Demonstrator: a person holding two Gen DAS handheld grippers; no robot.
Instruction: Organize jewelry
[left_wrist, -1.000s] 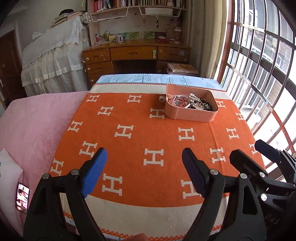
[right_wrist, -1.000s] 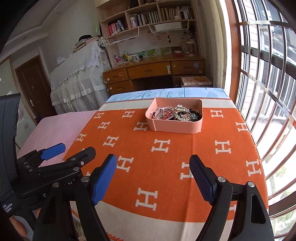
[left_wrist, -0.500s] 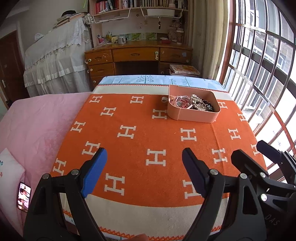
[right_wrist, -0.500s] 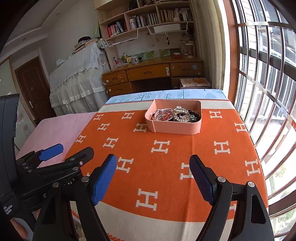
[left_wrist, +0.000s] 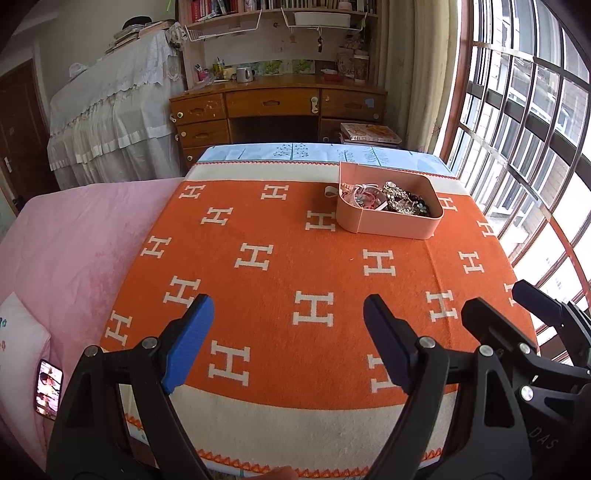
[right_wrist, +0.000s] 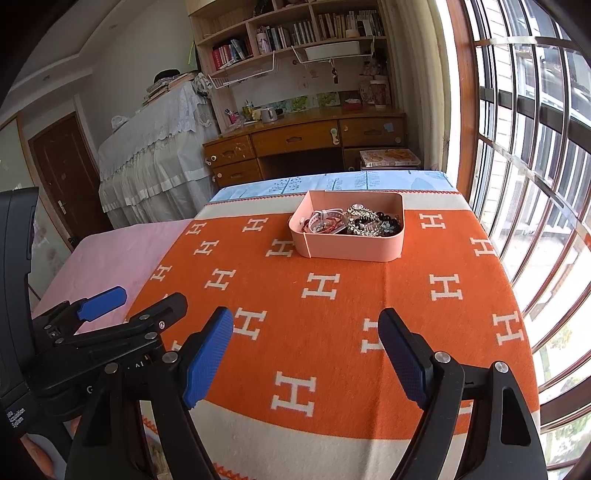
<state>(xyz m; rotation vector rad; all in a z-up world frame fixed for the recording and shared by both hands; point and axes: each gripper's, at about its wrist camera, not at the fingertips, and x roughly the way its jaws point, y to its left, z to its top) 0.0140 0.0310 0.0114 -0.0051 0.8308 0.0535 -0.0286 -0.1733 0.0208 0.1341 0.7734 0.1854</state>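
Where the orange blanket (left_wrist: 280, 266) with white H marks meets its cream far border, a pink tray (right_wrist: 347, 248) sits towards the window side, holding a tangled heap of jewelry (right_wrist: 354, 221): bracelets, a watch strap and dark beads. A small pale loop (left_wrist: 330, 191) lies on the blanket just beside the tray's left wall. Well short of the tray, above the near part of the surface, the left gripper (left_wrist: 288, 328) hangs with its blue pads spread wide and nothing between them. The right gripper (right_wrist: 306, 349) is alongside it, equally wide and empty, touching nothing. A phone (left_wrist: 48, 387) lies on the pink bedding at left.
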